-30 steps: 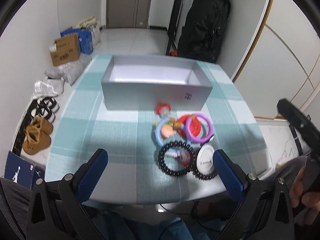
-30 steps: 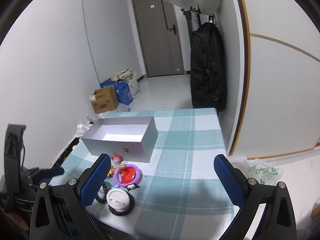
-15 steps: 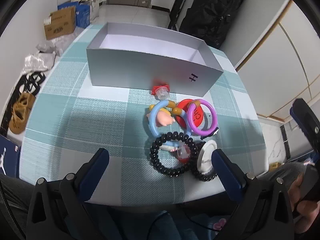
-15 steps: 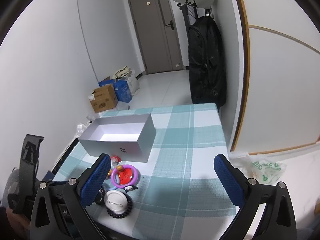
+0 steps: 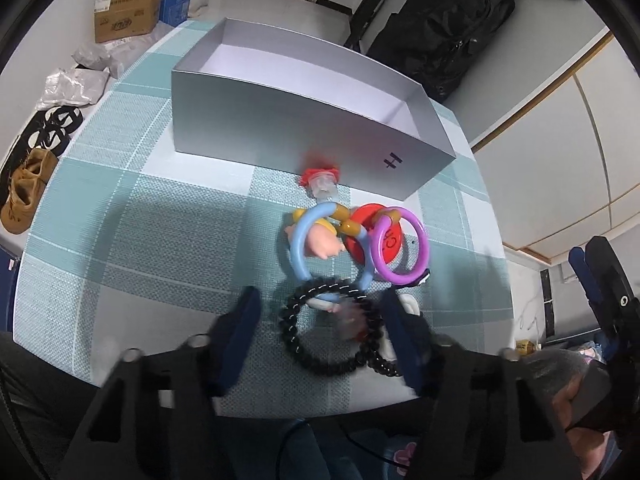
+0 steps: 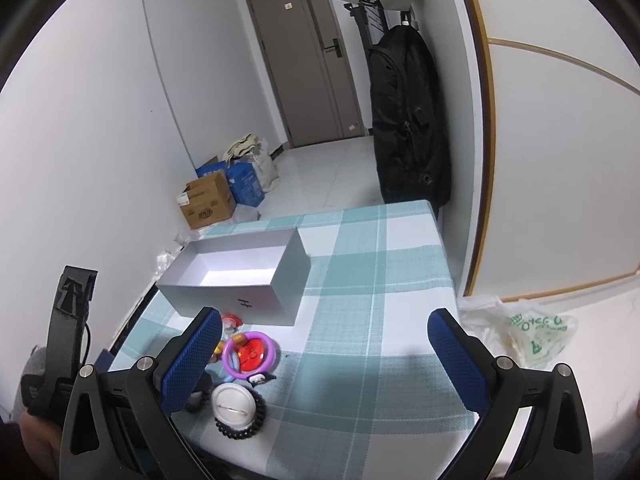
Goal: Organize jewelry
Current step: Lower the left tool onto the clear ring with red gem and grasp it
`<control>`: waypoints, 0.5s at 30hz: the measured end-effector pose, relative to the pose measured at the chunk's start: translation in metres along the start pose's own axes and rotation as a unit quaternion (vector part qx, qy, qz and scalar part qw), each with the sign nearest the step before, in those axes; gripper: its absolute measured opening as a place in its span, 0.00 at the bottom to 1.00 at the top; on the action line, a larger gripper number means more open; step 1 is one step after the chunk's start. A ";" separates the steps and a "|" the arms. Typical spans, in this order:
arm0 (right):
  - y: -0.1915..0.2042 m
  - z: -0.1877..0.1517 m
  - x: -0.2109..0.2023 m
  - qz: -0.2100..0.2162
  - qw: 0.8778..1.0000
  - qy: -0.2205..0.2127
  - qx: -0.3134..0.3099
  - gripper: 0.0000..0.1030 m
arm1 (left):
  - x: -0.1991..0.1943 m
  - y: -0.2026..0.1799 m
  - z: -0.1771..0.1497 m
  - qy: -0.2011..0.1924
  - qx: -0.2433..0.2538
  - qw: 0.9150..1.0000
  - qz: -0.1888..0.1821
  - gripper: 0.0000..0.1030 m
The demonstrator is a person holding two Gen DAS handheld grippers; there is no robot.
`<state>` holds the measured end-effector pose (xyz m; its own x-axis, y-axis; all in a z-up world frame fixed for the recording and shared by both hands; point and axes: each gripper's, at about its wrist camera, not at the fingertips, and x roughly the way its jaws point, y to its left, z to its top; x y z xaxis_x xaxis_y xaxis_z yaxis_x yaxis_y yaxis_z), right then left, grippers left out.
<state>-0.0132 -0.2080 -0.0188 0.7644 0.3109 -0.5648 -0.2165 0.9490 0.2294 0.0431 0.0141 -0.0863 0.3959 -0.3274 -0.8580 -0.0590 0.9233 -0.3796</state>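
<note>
jewelry sits in a pile by the grey box [image 5: 304, 136]. left gripper [image 5: 320, 320] is closing around the black bead bracelet [image 5: 332, 328], not squeezing yet, likely to lift it in.

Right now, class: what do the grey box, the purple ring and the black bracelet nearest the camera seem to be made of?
Grey box: probably cardboard, matte silver-grey outside, white inside; thin, straight, sharply folded walls.
Purple ring: likely plastic, glossy; smooth tube with bright highlights.
Black bracelet: round glossy beads, perhaps plastic or polished stone; small glints on each bead, material not certain.
</note>
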 end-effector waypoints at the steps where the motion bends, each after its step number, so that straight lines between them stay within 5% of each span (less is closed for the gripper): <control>1: 0.000 0.000 0.000 -0.001 1.000 0.000 0.000 1.00 | 0.001 0.001 0.001 0.002 -0.002 1.000 -0.003 0.39; 15: 0.003 -0.002 0.002 -0.006 1.000 0.003 -0.011 1.00 | -0.008 0.012 0.011 -0.005 -0.021 1.000 -0.017 0.28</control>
<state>-0.0136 -0.2041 -0.0214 0.7640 0.2988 -0.5718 -0.2199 0.9538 0.2046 0.0494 0.0296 -0.0800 0.4069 -0.3560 -0.8413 -0.0834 0.9026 -0.4223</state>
